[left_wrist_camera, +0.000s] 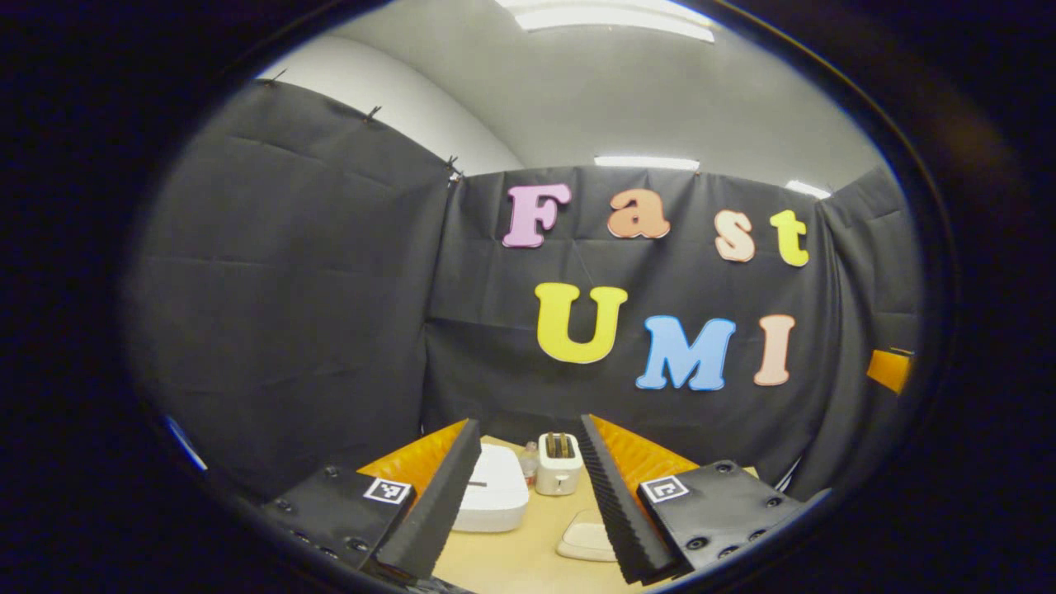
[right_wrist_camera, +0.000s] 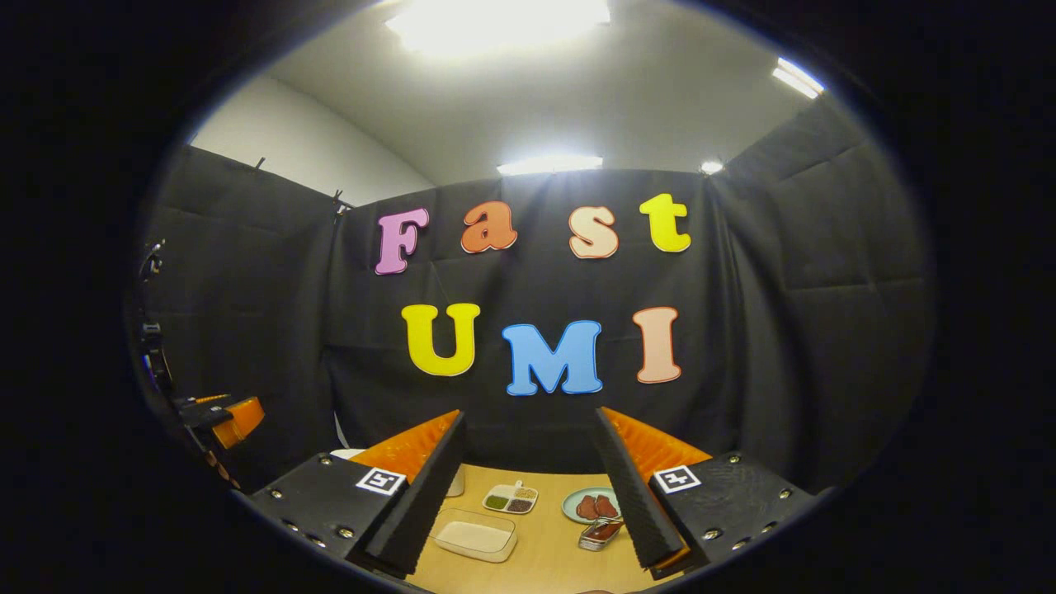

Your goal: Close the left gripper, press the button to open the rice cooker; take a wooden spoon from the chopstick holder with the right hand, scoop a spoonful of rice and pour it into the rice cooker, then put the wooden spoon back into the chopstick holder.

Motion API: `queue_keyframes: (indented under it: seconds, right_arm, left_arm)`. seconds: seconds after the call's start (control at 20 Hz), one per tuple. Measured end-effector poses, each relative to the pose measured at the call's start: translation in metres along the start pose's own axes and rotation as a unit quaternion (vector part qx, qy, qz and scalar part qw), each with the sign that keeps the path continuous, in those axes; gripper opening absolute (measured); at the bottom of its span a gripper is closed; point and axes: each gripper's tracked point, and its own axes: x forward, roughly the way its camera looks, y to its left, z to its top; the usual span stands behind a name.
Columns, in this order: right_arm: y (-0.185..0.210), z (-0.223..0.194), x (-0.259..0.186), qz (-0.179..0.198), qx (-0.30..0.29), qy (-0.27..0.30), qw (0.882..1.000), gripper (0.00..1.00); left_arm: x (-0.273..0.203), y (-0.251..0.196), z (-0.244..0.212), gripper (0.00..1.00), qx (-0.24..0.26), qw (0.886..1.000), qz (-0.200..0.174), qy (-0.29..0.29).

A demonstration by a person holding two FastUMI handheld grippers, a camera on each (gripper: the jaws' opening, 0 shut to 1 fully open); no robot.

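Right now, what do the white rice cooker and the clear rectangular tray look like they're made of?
White rice cooker: likely glossy plastic, judging by its smooth rounded shell. Clear rectangular tray: transparent plastic or possibly glass; its pale contents show through the walls.

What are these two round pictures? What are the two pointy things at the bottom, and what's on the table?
A person holds a pinching tool, called a gripper, in each hand. A camera rides on each one, looking along its fingers.

In the left gripper view, the left gripper is open and empty. Beyond it on the wooden table sit a white rice cooker and a toaster.

In the right gripper view, the right gripper is open and empty too. Ahead lie a clear container of rice, a divided dish and a plate.
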Motion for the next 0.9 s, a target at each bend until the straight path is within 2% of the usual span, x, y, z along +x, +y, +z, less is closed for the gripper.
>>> queue_keyframes:
  seconds: [0.15, 0.2, 0.35, 0.45, 0.6, 0.8, 0.85, 0.9]
  right_arm:
    - [0.035, -0.001, 0.014, -0.003, -0.001, -0.004, 1.000, 0.94]
    - [0.041, 0.001, 0.019, -0.012, -0.007, -0.010, 1.000, 0.94]
    - [0.063, -0.001, 0.031, -0.034, -0.014, -0.013, 0.999, 0.94]
    - [0.072, 0.000, 0.036, -0.048, -0.024, -0.012, 0.998, 0.94]
    - [0.078, -0.004, 0.043, -0.075, -0.044, -0.008, 0.996, 0.93]
    - [0.092, -0.008, 0.057, -0.087, -0.068, 0.002, 0.994, 0.93]
    - [0.099, -0.011, 0.060, -0.085, -0.073, 0.006, 0.994, 0.93]
    - [0.102, -0.012, 0.062, -0.086, -0.080, 0.009, 0.993, 0.93]
  left_arm:
    - [0.047, 0.022, -0.026, 0.86, -0.011, 1.000, -0.011, 0.019]
    - [0.064, 0.029, -0.039, 0.84, -0.004, 1.000, -0.012, 0.024]
    - [0.115, 0.050, -0.076, 0.67, 0.015, 0.999, -0.007, 0.050]
    - [0.146, 0.064, -0.106, 0.55, -0.003, 0.997, 0.001, 0.075]
    - [0.186, 0.083, -0.146, 0.50, -0.010, 0.994, 0.014, 0.105]
    - [0.231, 0.112, -0.185, 0.05, 0.025, 0.990, 0.058, 0.127]
    - [0.241, 0.113, -0.198, 0.10, 0.021, 0.988, 0.056, 0.140]
    - [0.243, 0.110, -0.204, 0.01, 0.017, 0.987, 0.059, 0.151]
